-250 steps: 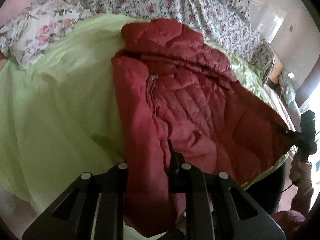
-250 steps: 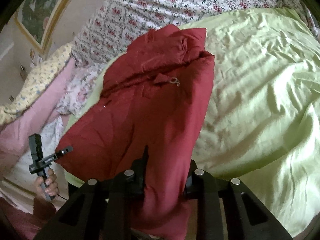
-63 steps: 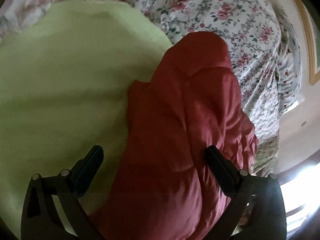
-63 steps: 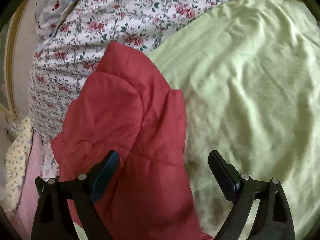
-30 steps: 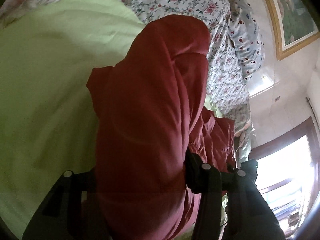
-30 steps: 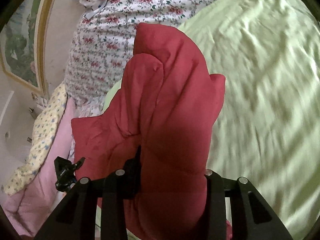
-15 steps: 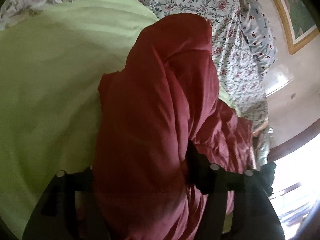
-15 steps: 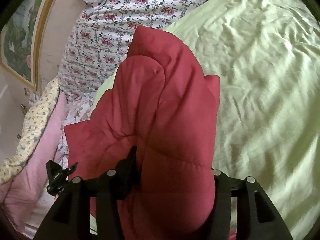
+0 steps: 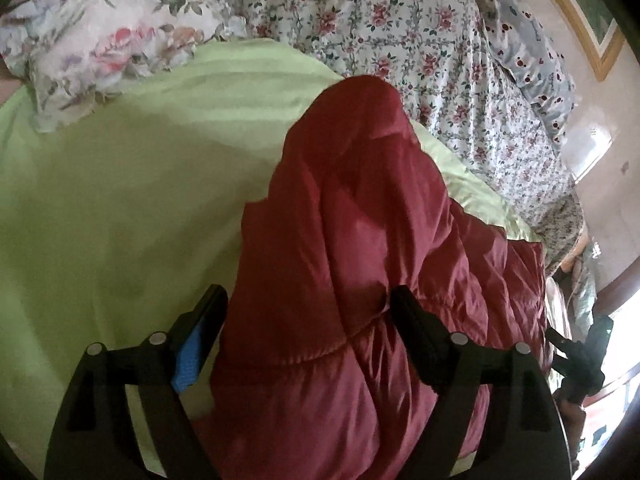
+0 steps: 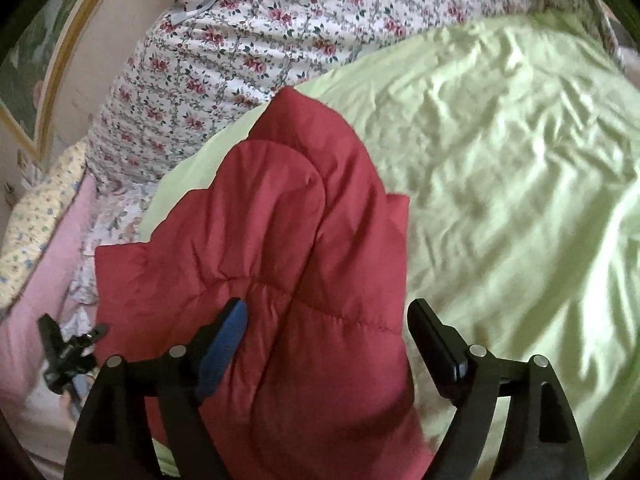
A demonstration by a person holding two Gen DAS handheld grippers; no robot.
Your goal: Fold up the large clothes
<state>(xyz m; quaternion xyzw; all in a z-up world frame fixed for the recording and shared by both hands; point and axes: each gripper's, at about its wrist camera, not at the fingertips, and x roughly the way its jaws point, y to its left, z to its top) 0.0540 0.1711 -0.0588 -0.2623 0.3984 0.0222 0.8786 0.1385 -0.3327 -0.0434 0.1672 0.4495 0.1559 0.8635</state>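
A: How does the jacket (image 9: pixel 360 280) look?

B: It is dark red, padded and quilted, with stitched seams across it and a slightly shiny cloth. It is folded into a thick bundle. In the right wrist view a rounded flap lies on top of a longer layer, and one flat corner sticks out to the left side.

A: Where does it lie?

B: On the bed, on the light green sheet (image 10: pixel 500 160). Its far end points to the flowered cover (image 9: pixel 400 20) at the back. A flowered pillow (image 9: pixel 100 40) is at the far left in the left wrist view.

A: What is the state of the left claw (image 9: pixel 308 312)?

B: It stands wide, and its jaws have just been opening. The jacket is between them. The blue pad on the left finger is free of the cloth; the right finger is at the edge of a fold, and it is hard to tell whether it touches.

A: And the right claw (image 10: pixel 328 320)?

B: Also wide, and also just opened. The jacket lies between the fingers, but the right finger stands over the sheet, apart from the cloth.

A: Is there any brand or writing to read?

B: None can be read on the jacket. Only a gold picture frame (image 9: pixel 580 28) shows on the wall.
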